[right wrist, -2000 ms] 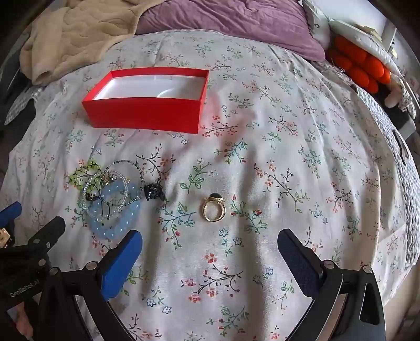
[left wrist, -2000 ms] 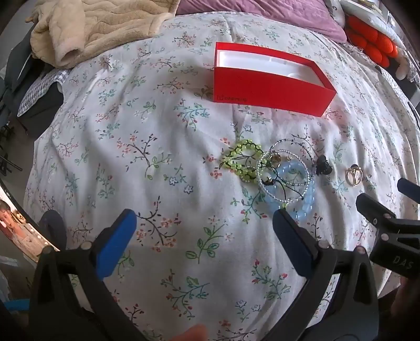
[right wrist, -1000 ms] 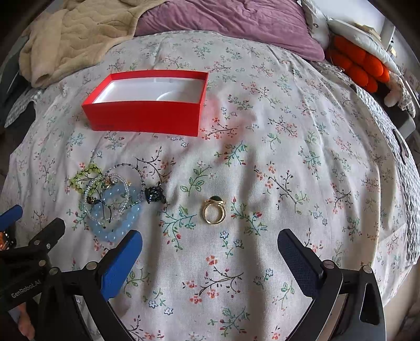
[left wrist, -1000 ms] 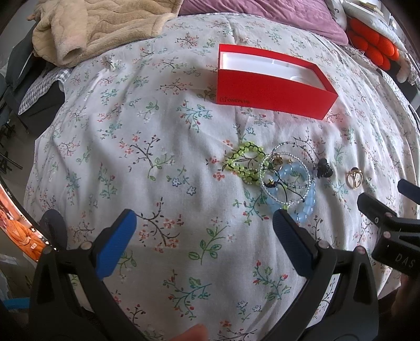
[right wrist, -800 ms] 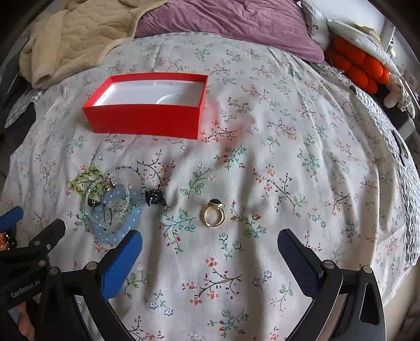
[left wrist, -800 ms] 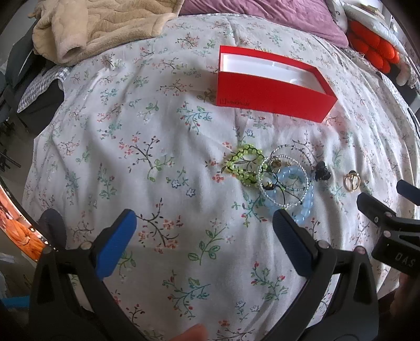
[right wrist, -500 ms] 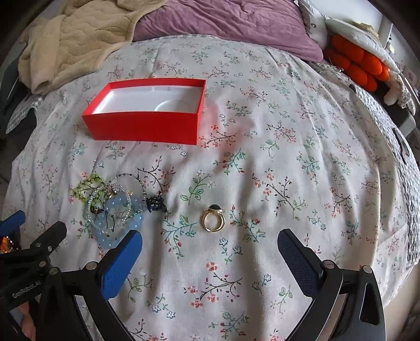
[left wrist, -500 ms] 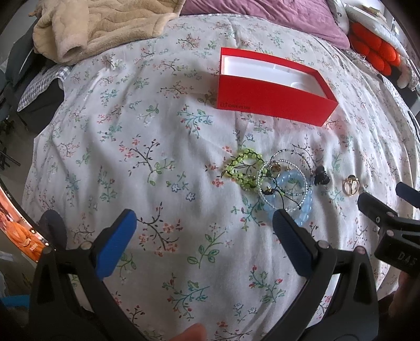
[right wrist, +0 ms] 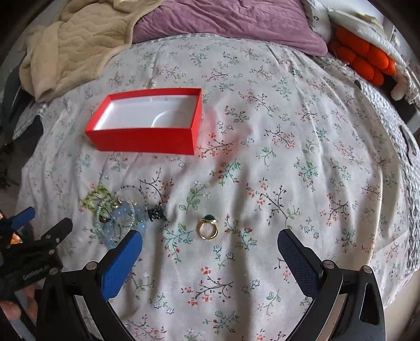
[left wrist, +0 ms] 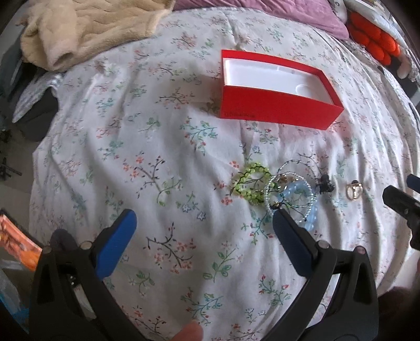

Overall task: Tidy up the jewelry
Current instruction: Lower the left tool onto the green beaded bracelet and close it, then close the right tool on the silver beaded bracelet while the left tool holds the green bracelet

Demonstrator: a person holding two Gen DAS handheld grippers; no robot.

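Note:
An open red box (left wrist: 278,105) with a white inside stands on the floral bedspread; it also shows in the right wrist view (right wrist: 144,141). Nearer lie a green bead bracelet (left wrist: 250,183), clear and light-blue bead bracelets (left wrist: 296,196) overlapping, a small black piece (left wrist: 325,183) and a gold ring (left wrist: 354,191) with a green stone (right wrist: 208,226). My left gripper (left wrist: 202,228) is open and empty, above the bedspread left of the bracelets. My right gripper (right wrist: 210,249) is open and empty, just short of the ring.
A beige blanket (right wrist: 76,44) and a purple pillow (right wrist: 228,18) lie at the far end of the bed. Orange cushions (right wrist: 365,60) sit at the far right. The bed's edge drops off at the left (left wrist: 34,157).
Both grippers have drawn back and risen a little, so the box and jewelry sit slightly lower and farther in view. Nothing was taken hold of.

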